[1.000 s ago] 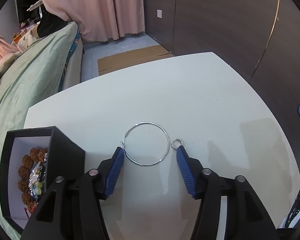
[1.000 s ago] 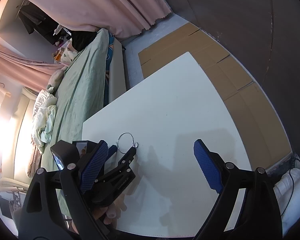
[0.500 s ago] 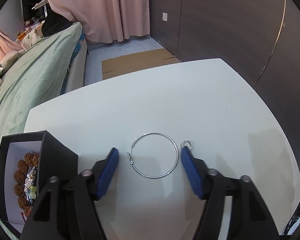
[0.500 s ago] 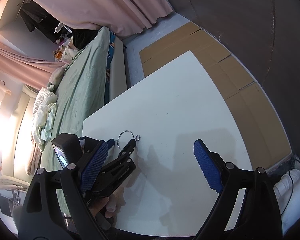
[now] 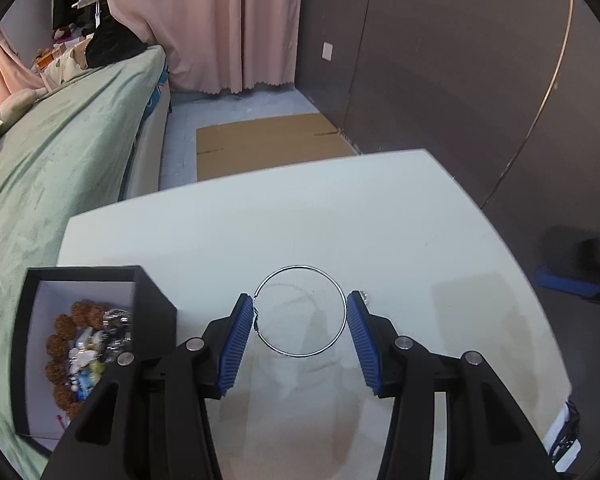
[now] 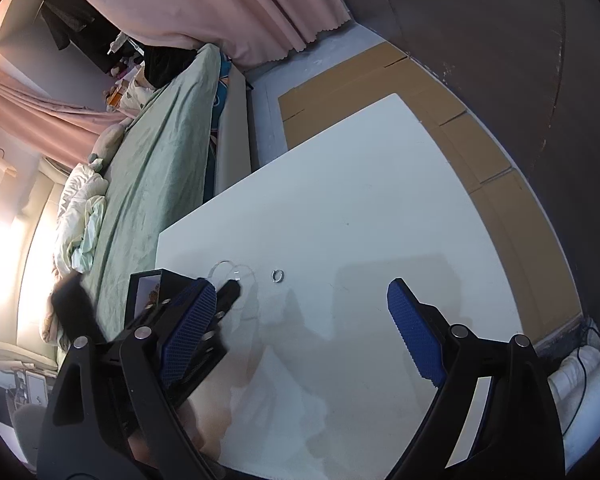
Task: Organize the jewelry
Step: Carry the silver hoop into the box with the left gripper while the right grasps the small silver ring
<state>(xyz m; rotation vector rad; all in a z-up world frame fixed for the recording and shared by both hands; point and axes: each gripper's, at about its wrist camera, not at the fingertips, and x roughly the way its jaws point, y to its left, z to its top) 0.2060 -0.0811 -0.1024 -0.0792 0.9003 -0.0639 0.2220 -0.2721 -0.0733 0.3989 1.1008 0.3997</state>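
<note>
Our left tongs (image 5: pixel 300 312) grasp the thin silver wire hoop (image 5: pixel 300 311) above the white counter (image 5: pixel 380 208); our right tongs (image 6: pixel 300 320) gape released.

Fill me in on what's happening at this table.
A person is tidying jewelry with a handheld gripper in each hand. The left gripper has its blue pads against either side of a large silver hoop, which looks lifted off the white table. A black box of jewelry sits just to its left. A small ring remains on the table. The right gripper is open and empty.
</note>
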